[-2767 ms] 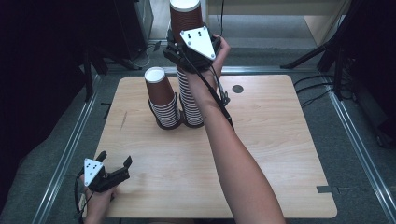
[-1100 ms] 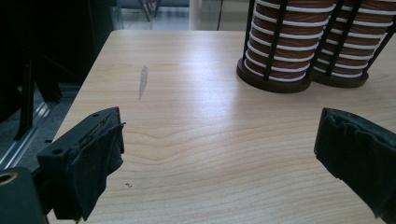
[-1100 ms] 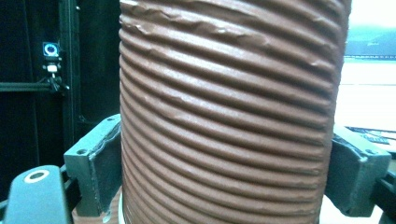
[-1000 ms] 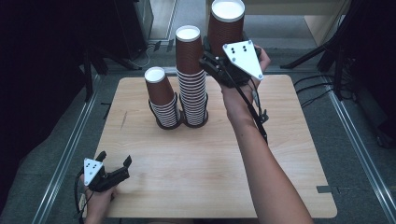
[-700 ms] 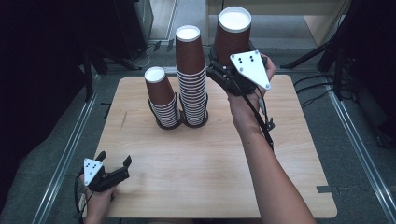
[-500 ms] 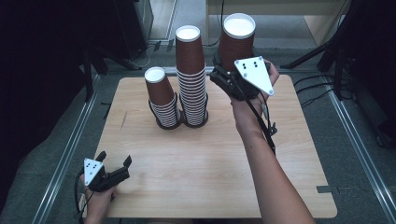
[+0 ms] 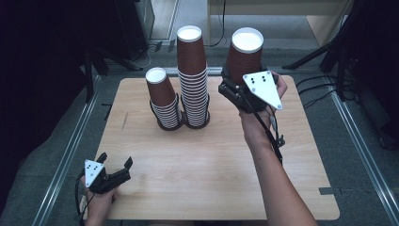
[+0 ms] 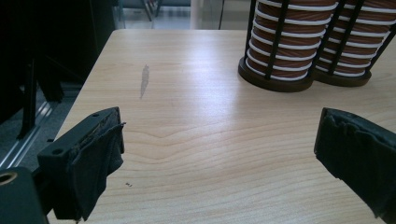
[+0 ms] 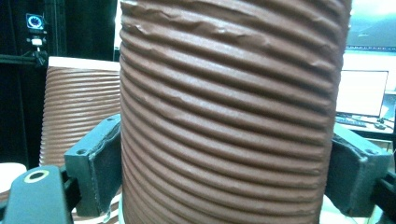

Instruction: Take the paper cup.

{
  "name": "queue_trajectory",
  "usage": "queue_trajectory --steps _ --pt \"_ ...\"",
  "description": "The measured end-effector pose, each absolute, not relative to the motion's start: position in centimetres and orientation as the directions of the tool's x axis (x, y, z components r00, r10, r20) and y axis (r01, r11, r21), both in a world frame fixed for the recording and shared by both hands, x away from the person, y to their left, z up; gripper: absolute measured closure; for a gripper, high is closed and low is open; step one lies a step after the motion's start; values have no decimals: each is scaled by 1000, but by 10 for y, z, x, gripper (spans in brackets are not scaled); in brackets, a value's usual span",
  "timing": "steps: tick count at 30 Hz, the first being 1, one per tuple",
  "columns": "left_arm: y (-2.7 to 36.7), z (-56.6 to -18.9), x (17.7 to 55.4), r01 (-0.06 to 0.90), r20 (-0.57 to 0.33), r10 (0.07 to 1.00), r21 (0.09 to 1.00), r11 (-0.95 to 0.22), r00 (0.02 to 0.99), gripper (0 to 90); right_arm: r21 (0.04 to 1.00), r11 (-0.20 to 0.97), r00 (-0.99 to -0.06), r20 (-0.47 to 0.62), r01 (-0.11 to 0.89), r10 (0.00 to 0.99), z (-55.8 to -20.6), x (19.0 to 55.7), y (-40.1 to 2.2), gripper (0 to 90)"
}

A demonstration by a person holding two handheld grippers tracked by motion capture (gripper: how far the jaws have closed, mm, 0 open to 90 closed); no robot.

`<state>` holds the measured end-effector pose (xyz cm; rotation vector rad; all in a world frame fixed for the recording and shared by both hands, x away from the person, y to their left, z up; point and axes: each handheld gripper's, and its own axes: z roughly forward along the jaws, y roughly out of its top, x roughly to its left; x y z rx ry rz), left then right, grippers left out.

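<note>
My right gripper [image 7: 234, 88] is shut on a brown ribbed paper cup [image 7: 245, 55], held upside down with its white base up, above the far right part of the wooden table [image 7: 211, 165]. In the right gripper view the pads press both sides of the cup [image 9: 229, 116]. To its left stand a tall cup stack [image 7: 193, 75] and a shorter cup stack [image 7: 162, 96], each in a black wire holder. My left gripper [image 7: 115, 160] rests at the table's near left corner, open with nothing between its jaws [image 8: 219, 149].
The two holders' bases [image 8: 280, 70] stand side by side at the far middle of the table. A dark scuff mark [image 8: 144, 79] lies on the wood ahead of the left gripper. Metal rails run along both sides of the table.
My right gripper has carried the cup from above the tall stack to the right and downward. The left gripper has stayed still and open.
</note>
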<state>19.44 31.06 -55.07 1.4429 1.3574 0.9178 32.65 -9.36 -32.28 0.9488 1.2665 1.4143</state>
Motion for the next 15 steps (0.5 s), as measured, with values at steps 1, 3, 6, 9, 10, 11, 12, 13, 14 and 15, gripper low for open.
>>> queue_trajectory --steps 1,3,6,9,10,11,12,13,14,15 --pt "311 -551 194 303 -71 991 952 34 113 19 987 19 -219 -54 -161 974 -323 326 -94 134" --pt "311 -551 194 303 -71 991 952 34 113 19 986 26 -222 -63 -165 973 -325 323 -95 133" --pt "311 -551 194 304 -71 991 952 34 112 19 984 45 -232 -85 -173 969 -328 320 -95 133" --pt "311 -551 194 304 -73 991 952 36 111 19 985 52 -231 -89 -163 969 -331 319 -95 133" --pt "311 -551 194 304 -73 991 952 36 111 19 985 55 -227 -92 -165 969 -332 319 -97 133" --pt "311 -551 194 303 -73 991 952 37 111 19 986 47 -228 -83 -160 970 -333 318 -98 133" --pt "310 -551 194 302 -73 991 953 36 111 19 987 37 -226 -72 -156 972 -335 316 -100 133" --pt "310 -551 194 303 -72 991 952 35 111 20 987 33 -224 -67 -155 972 -336 314 -101 133" --pt "310 -551 194 303 -70 991 952 33 111 19 987 35 -226 -70 -155 972 -337 313 -102 133" --pt "310 -551 194 303 -69 991 952 32 111 19 987 39 -228 -73 -153 971 -339 312 -102 133"
